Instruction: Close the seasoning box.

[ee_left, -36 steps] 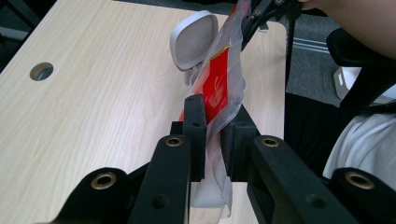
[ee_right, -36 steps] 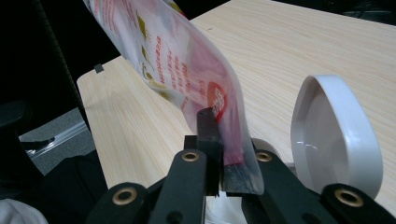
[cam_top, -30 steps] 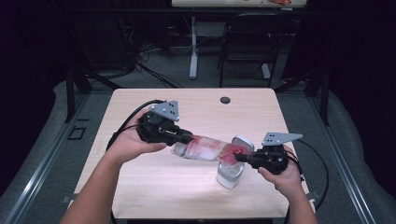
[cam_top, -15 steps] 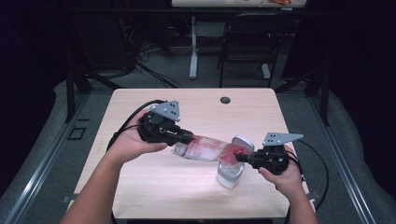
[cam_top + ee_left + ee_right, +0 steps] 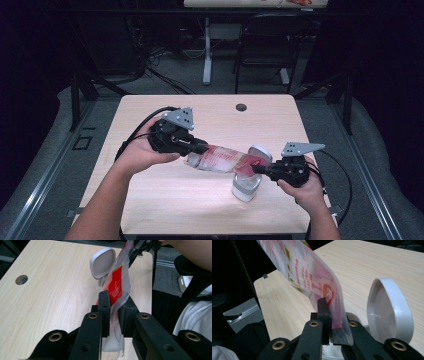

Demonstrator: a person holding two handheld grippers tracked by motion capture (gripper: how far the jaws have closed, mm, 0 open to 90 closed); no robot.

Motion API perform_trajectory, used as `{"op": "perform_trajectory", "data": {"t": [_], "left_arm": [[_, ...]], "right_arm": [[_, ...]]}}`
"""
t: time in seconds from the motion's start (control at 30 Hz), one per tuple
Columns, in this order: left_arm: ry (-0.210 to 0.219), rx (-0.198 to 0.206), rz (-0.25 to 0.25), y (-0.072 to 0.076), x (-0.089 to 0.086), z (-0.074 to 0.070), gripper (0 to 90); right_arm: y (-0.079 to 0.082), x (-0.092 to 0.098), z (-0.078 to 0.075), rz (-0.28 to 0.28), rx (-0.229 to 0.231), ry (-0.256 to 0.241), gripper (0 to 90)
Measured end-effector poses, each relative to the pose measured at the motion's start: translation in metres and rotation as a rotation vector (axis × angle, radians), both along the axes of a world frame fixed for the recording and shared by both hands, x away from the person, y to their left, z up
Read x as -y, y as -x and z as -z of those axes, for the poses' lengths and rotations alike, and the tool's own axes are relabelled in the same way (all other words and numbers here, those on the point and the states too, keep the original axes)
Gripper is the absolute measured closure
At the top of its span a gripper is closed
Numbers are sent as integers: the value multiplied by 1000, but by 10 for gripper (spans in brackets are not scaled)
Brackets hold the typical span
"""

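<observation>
I hold a red-and-clear plastic pouch (image 5: 222, 159) stretched between my two claws above the bench (image 5: 210, 120). My left claw (image 5: 192, 148) is clamped tight on one end of it; in the left gripper view the film is pinched flat between the two jaws. My right claw (image 5: 260, 169) is nipped shut on the other end, and in the right gripper view the pouch (image 5: 312, 275) rises from between my jaws and leans away over the wood. Just under that right end stands a small white bin (image 5: 246, 186) with its hinged lid (image 5: 260, 152) flipped up; the right gripper view shows the lid (image 5: 389, 311) open beside my jaws and the bin's rim right below them.

I judge the step in hand to be feeding the pouch into the bin, with the lower end poised at the mouth but not yet inside. Next I should tip the left end higher so the pouch stands more upright, then ease the right end down through the opening, keeping clear of the lid, before either claw lets go.
</observation>
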State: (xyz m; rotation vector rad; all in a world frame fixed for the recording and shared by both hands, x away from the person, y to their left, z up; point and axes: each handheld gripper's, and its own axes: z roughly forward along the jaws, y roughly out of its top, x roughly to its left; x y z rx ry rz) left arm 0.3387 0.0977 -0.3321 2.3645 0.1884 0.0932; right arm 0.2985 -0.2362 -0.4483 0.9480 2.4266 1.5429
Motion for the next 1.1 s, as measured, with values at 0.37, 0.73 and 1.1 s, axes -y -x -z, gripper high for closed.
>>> {"op": "perform_trajectory", "data": {"t": [0.37,0.73,1.1], "left_arm": [[0,2,3,0,1,0,819],[0,1,5,0,1,-1,819],[-1,4,7,0,2,-1,819]], "right_arm": [[0,1,0,-1,1,5,888],[0,1,1,2,-1,2,888],[0,1,1,2,-2,1,888]]}}
